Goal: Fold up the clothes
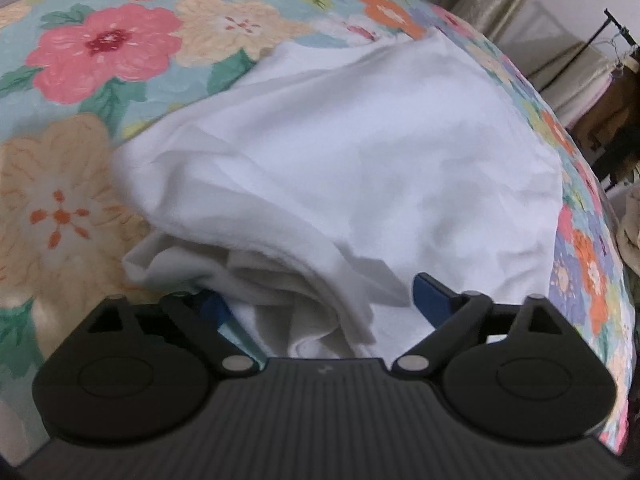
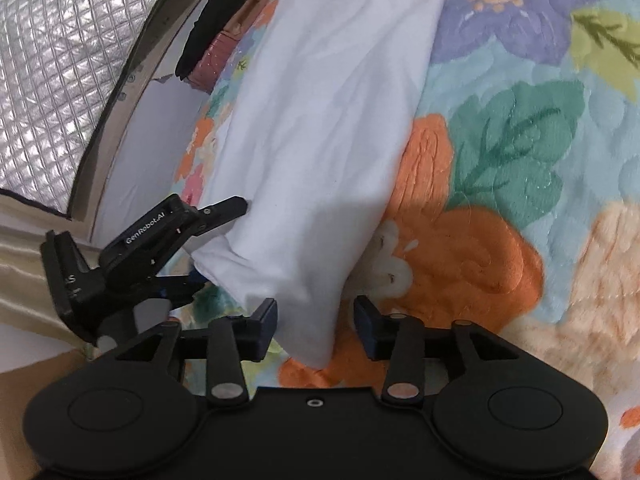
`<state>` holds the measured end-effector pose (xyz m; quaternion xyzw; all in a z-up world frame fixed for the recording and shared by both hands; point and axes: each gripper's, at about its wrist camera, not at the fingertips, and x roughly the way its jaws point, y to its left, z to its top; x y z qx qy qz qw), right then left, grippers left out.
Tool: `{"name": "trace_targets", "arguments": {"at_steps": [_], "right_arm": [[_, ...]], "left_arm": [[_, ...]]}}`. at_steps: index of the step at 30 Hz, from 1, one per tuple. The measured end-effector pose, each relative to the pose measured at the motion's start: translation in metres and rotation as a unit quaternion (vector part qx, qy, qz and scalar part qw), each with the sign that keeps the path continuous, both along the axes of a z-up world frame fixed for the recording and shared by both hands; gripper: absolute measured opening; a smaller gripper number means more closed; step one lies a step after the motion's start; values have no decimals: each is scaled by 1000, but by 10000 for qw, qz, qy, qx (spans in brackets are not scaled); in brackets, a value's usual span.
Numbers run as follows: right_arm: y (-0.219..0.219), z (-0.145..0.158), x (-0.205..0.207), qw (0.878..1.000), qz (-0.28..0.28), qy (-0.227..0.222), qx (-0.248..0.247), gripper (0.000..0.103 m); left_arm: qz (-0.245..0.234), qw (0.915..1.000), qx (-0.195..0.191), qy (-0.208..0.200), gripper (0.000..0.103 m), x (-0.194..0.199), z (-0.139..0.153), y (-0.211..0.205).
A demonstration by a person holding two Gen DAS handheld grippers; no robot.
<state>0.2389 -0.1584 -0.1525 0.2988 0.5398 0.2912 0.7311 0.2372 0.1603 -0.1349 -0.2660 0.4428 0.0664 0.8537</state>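
Floral bedspread (image 1: pixel 100 80) carries the white garment (image 1: pixel 340 160), folded long, near edge bunched. Left gripper (image 1: pixel 320 300) jaws wide, cloth loose between. Right gripper (image 2: pixel 316 320) part-open astride near corner, unclamped. Risk: released layers slump, fold opens.

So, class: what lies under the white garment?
The white garment rests on a floral bedspread, visible all around its edges. Bunched layers of its own cloth show at the near end. Whatever is directly beneath its middle is covered.

The white garment (image 1: pixel 340 160) hides the left tongs' (image 1: pixel 320 304) left fingertip.
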Motion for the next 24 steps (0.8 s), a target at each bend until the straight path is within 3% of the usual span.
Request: {"name": "trace_targets", "arguments": {"at_steps": [3, 10, 17, 18, 20, 21, 22, 24], "right_arm": [[4, -2, 7, 9998, 17, 174, 135, 60], [17, -13, 17, 9988, -80, 317, 365, 60], [19, -25, 20, 9958, -426, 469, 665, 60], [20, -25, 20, 9959, -421, 451, 662, 60], [21, -26, 20, 9965, -387, 395, 631, 60], [23, -25, 20, 9970, -351, 356, 596, 60], [26, -25, 21, 9975, -302, 318, 555, 60], [30, -24, 25, 9982, -239, 287, 476, 60]], "left_arm": [[-128, 9999, -34, 82, 103, 6, -2, -1], [-332, 9994, -67, -12, 103, 5, -6, 0], [-98, 9982, -564, -150, 103, 5, -9, 14], [-28, 9981, -590, -180, 98, 3, -9, 17], [174, 9983, -518, -198, 74, -1, -7, 20], [284, 9985, -428, -196, 55, -3, -5, 22], [353, 9987, -320, -200, 47, -4, -4, 23], [445, 9976, -466, -245, 47, -7, -8, 28]]}}
